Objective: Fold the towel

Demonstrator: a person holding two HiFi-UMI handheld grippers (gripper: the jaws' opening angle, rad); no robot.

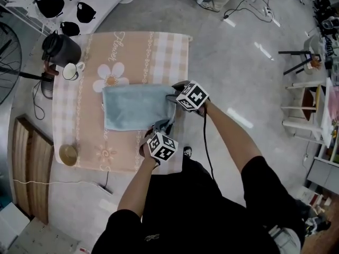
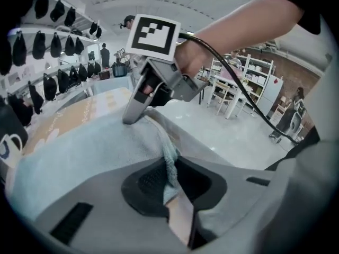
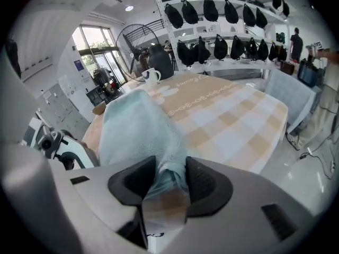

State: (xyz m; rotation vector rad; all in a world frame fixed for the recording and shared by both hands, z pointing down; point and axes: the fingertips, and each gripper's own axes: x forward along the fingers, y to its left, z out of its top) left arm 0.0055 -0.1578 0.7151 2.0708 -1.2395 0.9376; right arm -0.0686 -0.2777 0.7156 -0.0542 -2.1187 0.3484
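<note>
A light blue towel (image 1: 135, 107) lies flat on the checked tablecloth (image 1: 159, 52), its right edge at the table's near right side. My left gripper (image 1: 160, 125) is at the towel's near right corner. In the left gripper view the towel's (image 2: 79, 147) edge runs up between the jaws of my left gripper (image 2: 172, 181), and the pads pinch it. My right gripper (image 1: 172, 97) is at the far right corner. There the towel (image 3: 137, 126) bunches into the gap of my right gripper (image 3: 170, 181), whose jaws still stand apart.
A black kettle (image 1: 61, 47) and a white mug (image 1: 71, 70) stand at the table's far left. A small bowl (image 1: 68, 154) sits at the near left corner. A slatted wooden bench (image 1: 29, 163) stands left of the table. Cables run across the floor.
</note>
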